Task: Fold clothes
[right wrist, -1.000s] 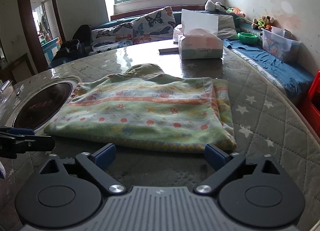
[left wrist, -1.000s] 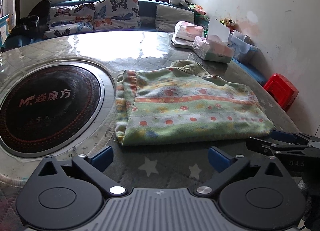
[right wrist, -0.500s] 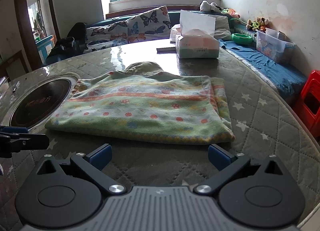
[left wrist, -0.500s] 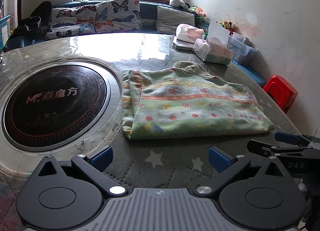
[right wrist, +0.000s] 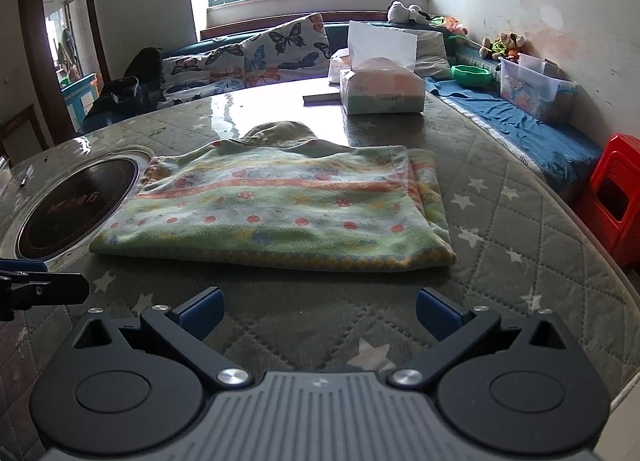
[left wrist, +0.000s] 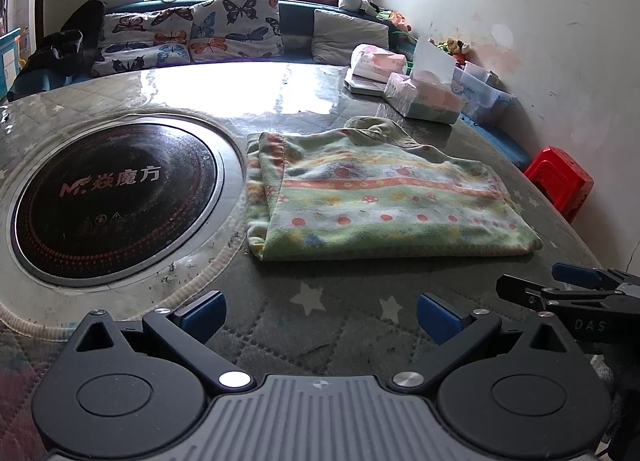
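Room: daylight from a wide window falls on a round quilted worktop (right wrist: 500, 229) with star print; a bench with butterfly cushions (left wrist: 224, 31) runs behind it.
Garment: the green patterned fleece top (right wrist: 280, 213) lies folded into a flat rectangle on the worktop, just beside the round black cooktop (left wrist: 112, 201) set into the surface; its hood pokes out at the far edge.
Left claw: the left claw (left wrist: 320, 311) is spread wide and empty, hanging over bare quilt near the fold's front edge.
Right claw: the right claw (right wrist: 318, 307) is likewise spread, holding nothing, short of the cloth.
What changed: over the last second both claws have drawn back from the garment, so more bare worktop shows between the fingertips and the fleece; the cloth itself has kept its shape and place.
Meaning: the fold looks finished or nearly so, and the retreat reads as a release after the last fold. One more halving is possible, though I cannot tell if it is intended.
Bystanders: a tissue pack (right wrist: 382, 91) sits well beyond the top, and a red stool (right wrist: 616, 197) stands off the worktop's edge.
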Demonstrator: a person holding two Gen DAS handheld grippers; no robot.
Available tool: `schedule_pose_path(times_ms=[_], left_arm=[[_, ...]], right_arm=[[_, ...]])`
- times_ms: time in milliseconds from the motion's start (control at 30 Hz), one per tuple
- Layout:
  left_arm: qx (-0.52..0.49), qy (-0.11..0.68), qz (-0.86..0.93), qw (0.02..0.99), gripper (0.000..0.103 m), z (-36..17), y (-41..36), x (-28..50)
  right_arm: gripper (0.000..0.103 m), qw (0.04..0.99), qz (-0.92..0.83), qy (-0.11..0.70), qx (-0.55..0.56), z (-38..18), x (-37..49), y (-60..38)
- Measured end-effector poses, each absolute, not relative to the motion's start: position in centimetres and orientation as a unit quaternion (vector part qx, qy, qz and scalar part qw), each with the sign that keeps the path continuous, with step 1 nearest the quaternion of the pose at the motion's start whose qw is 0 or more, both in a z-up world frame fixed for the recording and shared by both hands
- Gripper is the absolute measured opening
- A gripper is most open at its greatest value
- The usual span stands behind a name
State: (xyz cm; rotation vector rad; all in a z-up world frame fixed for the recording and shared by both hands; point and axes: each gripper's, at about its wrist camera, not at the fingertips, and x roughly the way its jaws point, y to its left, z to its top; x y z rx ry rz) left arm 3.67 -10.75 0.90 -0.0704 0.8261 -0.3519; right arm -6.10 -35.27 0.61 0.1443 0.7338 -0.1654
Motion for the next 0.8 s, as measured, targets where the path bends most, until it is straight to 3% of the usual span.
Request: schedule_pose_path(times_ms=[800], left_arm=[[-0.021, 0.396, -0.181, 0.9, 0.103, 1.0, -11.5, 1.9]], right_arm=[[0.103, 0.928, -0.087, 0.353, 0.079, 0.5, -7.7, -34.9]])
